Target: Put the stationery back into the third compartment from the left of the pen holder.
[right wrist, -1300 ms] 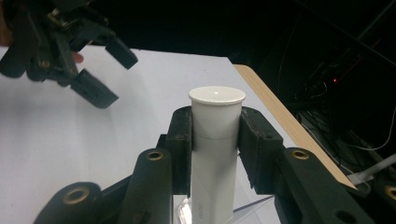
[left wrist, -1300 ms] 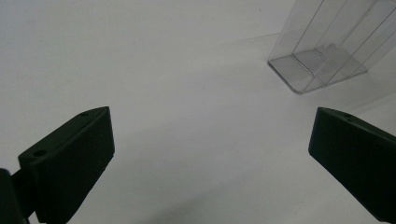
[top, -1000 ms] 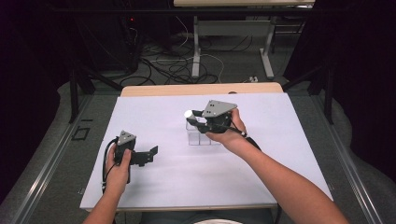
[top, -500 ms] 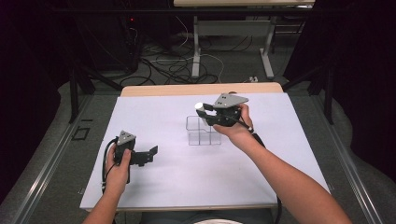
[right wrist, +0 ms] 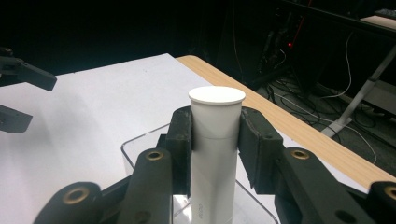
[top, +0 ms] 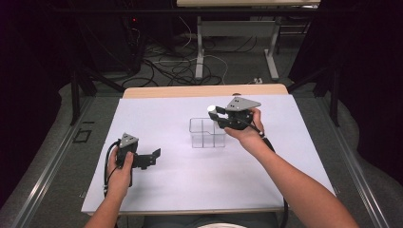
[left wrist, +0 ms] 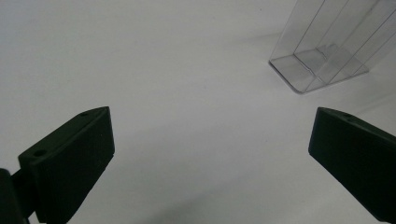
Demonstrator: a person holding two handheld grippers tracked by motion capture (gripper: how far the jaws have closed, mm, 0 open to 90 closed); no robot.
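The desk (top: 180,190) is evenly and brightly lit from above, its white top nearly washed out, while the room beyond its far edge sinks into near-black. Shadows are soft and faint. The high view is slightly soft; the near black jaws in both gripper views are blurred.

White table cover (top: 190,190), wooden table edge (top: 204,90), tangled floor cables (top: 176,66), metal desk legs (top: 199,52)

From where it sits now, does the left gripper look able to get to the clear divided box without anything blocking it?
Probably yes. The left gripper rests open, with bare white table between it and the clear box. The right gripper holds a white tube above the box, which might crowd the top.
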